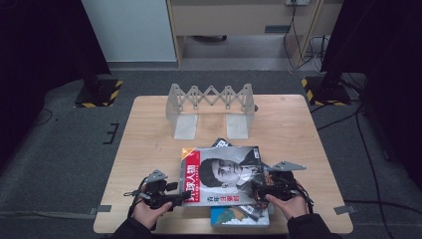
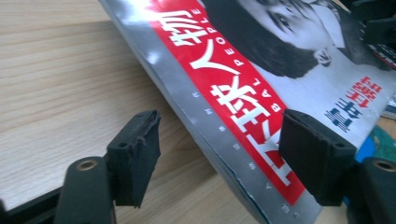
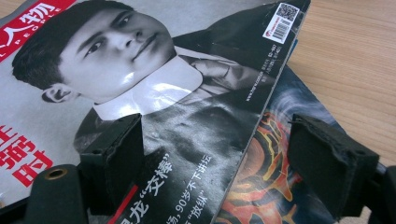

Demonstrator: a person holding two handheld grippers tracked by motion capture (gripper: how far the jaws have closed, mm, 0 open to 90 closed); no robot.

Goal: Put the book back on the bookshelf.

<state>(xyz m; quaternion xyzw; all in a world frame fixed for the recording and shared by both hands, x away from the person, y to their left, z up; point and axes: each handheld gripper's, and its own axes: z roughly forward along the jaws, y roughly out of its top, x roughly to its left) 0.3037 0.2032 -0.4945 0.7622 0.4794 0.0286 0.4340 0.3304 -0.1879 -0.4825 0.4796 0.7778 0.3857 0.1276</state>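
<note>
A magazine point(image 1: 221, 174) with a red title band and a black-and-white portrait lies on top of a small stack near the table's front edge. My left gripper point(image 1: 184, 198) is open at its left, spine side. In the left gripper view the spine point(image 2: 219, 140) runs between the two spread pads of the left gripper point(image 2: 224, 158). My right gripper point(image 1: 255, 189) is open at the magazine's right edge. There the cover's dark corner point(image 3: 201, 135) lies between the jaws of the right gripper point(image 3: 222, 161), over a magazine with orange swirls point(image 3: 266, 182).
A grey folding book rack point(image 1: 211, 102) stands at the back of the wooden table point(image 1: 149, 129). A blue-covered magazine point(image 1: 239, 215) sticks out under the stack at the front, and a dark one point(image 1: 221, 143) shows behind it. Bare wood lies left and right of the stack.
</note>
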